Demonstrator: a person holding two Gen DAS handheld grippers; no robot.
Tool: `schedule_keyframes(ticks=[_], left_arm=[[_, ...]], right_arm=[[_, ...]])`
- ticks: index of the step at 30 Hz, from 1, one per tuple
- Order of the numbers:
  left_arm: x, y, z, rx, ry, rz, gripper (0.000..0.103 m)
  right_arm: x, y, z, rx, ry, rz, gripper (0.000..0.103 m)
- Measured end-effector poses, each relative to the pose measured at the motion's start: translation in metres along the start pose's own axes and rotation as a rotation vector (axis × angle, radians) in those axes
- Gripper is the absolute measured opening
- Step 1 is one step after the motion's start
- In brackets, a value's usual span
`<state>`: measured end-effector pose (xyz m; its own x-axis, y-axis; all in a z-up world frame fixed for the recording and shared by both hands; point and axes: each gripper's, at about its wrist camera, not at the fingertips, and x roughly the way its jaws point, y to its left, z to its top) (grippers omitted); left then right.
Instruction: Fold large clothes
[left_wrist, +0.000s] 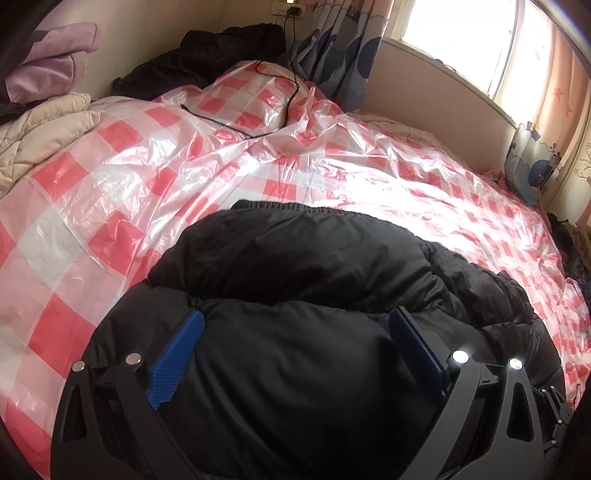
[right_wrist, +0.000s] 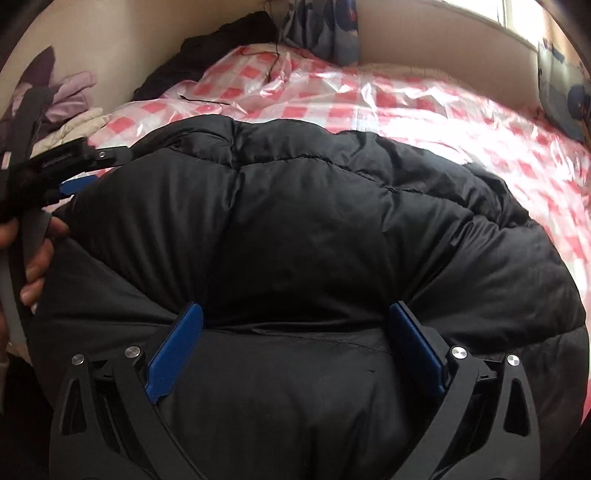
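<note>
A bed covered with a crinkled, glossy red-and-white checked plastic sheet (left_wrist: 122, 173) fills both views. On its far left edge lie a quilted beige garment (left_wrist: 44, 125) and a lilac padded one (left_wrist: 55, 55), with a heap of dark clothing (left_wrist: 207, 55) beyond them against the pale wall. A thin black cable (left_wrist: 288, 92) trails from a wall socket (left_wrist: 290, 8) down across the sheet. A blue-patterned curtain (left_wrist: 343, 48) hangs in the far corner beside a bright window (left_wrist: 461, 37).

The large black puffer jacket (right_wrist: 314, 221), matte and softly quilted in swollen panels, lies bunched on the near part of the bed, with a ribbed hem showing on its far side in the left wrist view.

The left gripper (left_wrist: 295, 325) has its blue ribbed fingers (left_wrist: 177, 354) spread wide, both pressed into a bulging fold of the jacket without pinching it. The right gripper (right_wrist: 295, 321) likewise stands wide apart, its tips sunk into a seam crease. In the right wrist view, a person's hand (right_wrist: 37, 258) holds the other gripper's handle at the jacket's left edge.
</note>
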<state>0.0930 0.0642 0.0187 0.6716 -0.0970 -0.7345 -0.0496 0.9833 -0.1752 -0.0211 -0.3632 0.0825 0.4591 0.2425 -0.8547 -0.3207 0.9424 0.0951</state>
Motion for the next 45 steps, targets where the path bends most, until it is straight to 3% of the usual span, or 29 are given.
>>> schedule_keyframes(ticks=[3, 7, 9, 10, 11, 12, 14, 15, 17, 19, 22, 25, 29, 32, 34, 36, 40, 43, 45], left_arm=[[-0.007, -0.001, 0.001, -0.001, -0.016, -0.021, 0.096], [-0.023, -0.002, 0.001, 0.006, -0.065, -0.04, 0.096], [-0.031, -0.004, 0.0, 0.019, -0.08, -0.047, 0.096], [-0.033, -0.005, 0.0, 0.025, -0.076, -0.052, 0.096], [-0.033, -0.006, 0.0, 0.026, -0.068, -0.059, 0.096], [-0.032, -0.005, 0.001, 0.02, -0.043, -0.082, 0.096], [-0.034, 0.0, 0.003, -0.011, -0.015, -0.128, 0.096], [-0.038, 0.005, 0.004, -0.036, -0.009, -0.15, 0.096], [-0.05, 0.019, 0.009, -0.098, -0.014, -0.197, 0.096], [-0.066, 0.034, 0.012, -0.134, -0.029, -0.227, 0.096], [-0.085, 0.055, 0.011, -0.17, -0.037, -0.244, 0.096], [-0.103, 0.081, 0.003, -0.194, -0.016, -0.305, 0.096], [-0.116, 0.117, -0.033, -0.285, 0.073, -0.385, 0.096], [-0.114, 0.127, -0.062, -0.361, 0.182, -0.468, 0.096], [-0.116, 0.125, -0.076, -0.367, 0.209, -0.467, 0.096], [-0.117, 0.118, -0.096, -0.372, 0.262, -0.498, 0.096], [-0.112, 0.112, -0.131, -0.426, 0.349, -0.524, 0.096], [-0.105, 0.103, -0.14, -0.461, 0.369, -0.561, 0.096], [-0.099, 0.093, -0.147, -0.47, 0.396, -0.586, 0.096]], right_arm=[[-0.029, -0.009, 0.003, 0.054, -0.059, 0.028, 0.096], [-0.076, -0.046, -0.006, 0.153, -0.208, -0.116, 0.096], [-0.075, -0.079, -0.018, 0.267, -0.182, -0.202, 0.096], [-0.06, -0.1, -0.027, 0.34, -0.094, -0.239, 0.096], [-0.041, -0.114, -0.034, 0.374, 0.014, -0.217, 0.096], [-0.03, -0.125, -0.041, 0.413, 0.061, -0.142, 0.096], [-0.043, -0.122, -0.043, 0.452, 0.04, -0.161, 0.096], [-0.057, -0.111, -0.041, 0.434, -0.008, -0.128, 0.096], [-0.085, -0.079, -0.043, 0.359, -0.114, -0.099, 0.096], [-0.098, -0.044, -0.042, 0.253, -0.139, -0.05, 0.096], [-0.109, 0.007, -0.054, 0.117, -0.127, 0.075, 0.096], [-0.113, 0.023, -0.076, 0.192, -0.068, 0.286, 0.096], [-0.133, -0.014, -0.09, 0.319, -0.069, 0.306, 0.096], [-0.145, -0.082, -0.12, 0.607, -0.044, 0.396, 0.096], [-0.149, -0.119, -0.136, 0.739, -0.061, 0.413, 0.096], [-0.141, -0.146, -0.146, 0.799, -0.03, 0.381, 0.096], [-0.114, -0.169, -0.162, 0.905, 0.003, 0.478, 0.096], [-0.089, -0.17, -0.155, 0.906, 0.001, 0.562, 0.096], [-0.076, -0.168, -0.148, 0.904, 0.004, 0.573, 0.096]])
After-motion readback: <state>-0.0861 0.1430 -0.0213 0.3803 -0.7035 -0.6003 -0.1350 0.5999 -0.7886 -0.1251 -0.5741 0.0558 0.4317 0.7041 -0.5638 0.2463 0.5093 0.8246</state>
